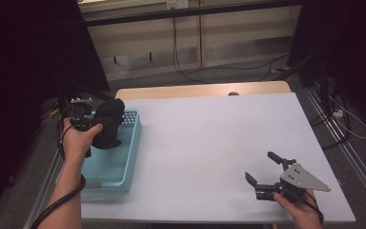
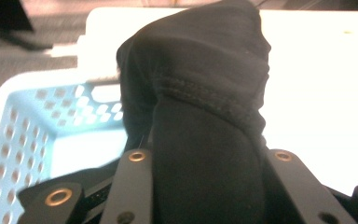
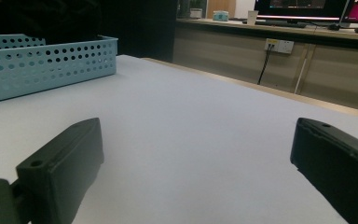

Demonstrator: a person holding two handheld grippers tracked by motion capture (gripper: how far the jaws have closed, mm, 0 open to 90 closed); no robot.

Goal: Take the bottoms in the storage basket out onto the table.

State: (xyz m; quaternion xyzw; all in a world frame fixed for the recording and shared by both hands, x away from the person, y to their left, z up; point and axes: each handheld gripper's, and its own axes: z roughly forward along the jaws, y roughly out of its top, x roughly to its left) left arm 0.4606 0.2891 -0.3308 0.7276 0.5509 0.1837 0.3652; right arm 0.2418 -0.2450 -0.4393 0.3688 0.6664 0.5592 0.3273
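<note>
Left hand-held gripper (image 1: 96,126) clamped on black cloth (image 1: 108,123) over blue basket (image 1: 129,157) at bench left, right hand-held gripper (image 1: 266,169) wide, idle; bunched fabric may slip or snag the rim.

One black cloth (image 1: 108,123), one blue basket (image 1: 129,157)

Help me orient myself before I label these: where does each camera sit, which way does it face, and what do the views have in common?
High view: above the person's side, looking forward and down on the white table; both forearms, left gripper and right gripper show.
Left gripper view: on the left gripper, looking along its jaws, clamped on black cloth above the blue basket.
Right gripper view: low over the table, facing the basket and a far counter; its open jaws show.
Shared: all three show the basket and table.
</note>
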